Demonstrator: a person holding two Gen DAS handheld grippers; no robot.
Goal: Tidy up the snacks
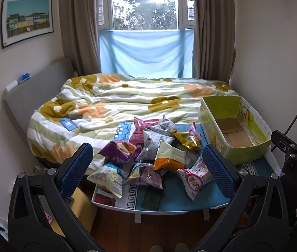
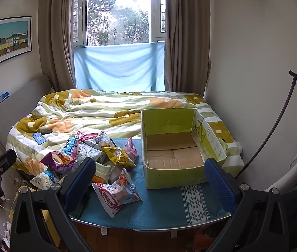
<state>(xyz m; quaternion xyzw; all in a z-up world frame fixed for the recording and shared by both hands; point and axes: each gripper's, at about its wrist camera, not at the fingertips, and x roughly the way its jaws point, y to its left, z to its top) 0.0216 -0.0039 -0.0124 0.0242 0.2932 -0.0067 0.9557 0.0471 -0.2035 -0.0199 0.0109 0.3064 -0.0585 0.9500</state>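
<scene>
A heap of snack packets (image 1: 159, 147) lies on the left half of a small table with a blue cloth (image 1: 175, 197); in the right wrist view the snack packets (image 2: 98, 157) spread to the left. An open green cardboard box (image 1: 234, 130) stands on the table's right side, and the green box (image 2: 175, 147) holds nothing. My left gripper (image 1: 148, 168) hovers open above the table's near edge, in front of the heap. My right gripper (image 2: 149, 180) is open too, nearer the box, with a red-and-white packet (image 2: 117, 193) just left of centre.
A bed with a flowered quilt (image 1: 127, 98) runs behind the table up to the window. A blue phone (image 1: 68, 124) lies on the quilt at the left. A yellow stool (image 1: 83, 208) stands low left of the table. A black stand (image 2: 274, 126) leans at the right wall.
</scene>
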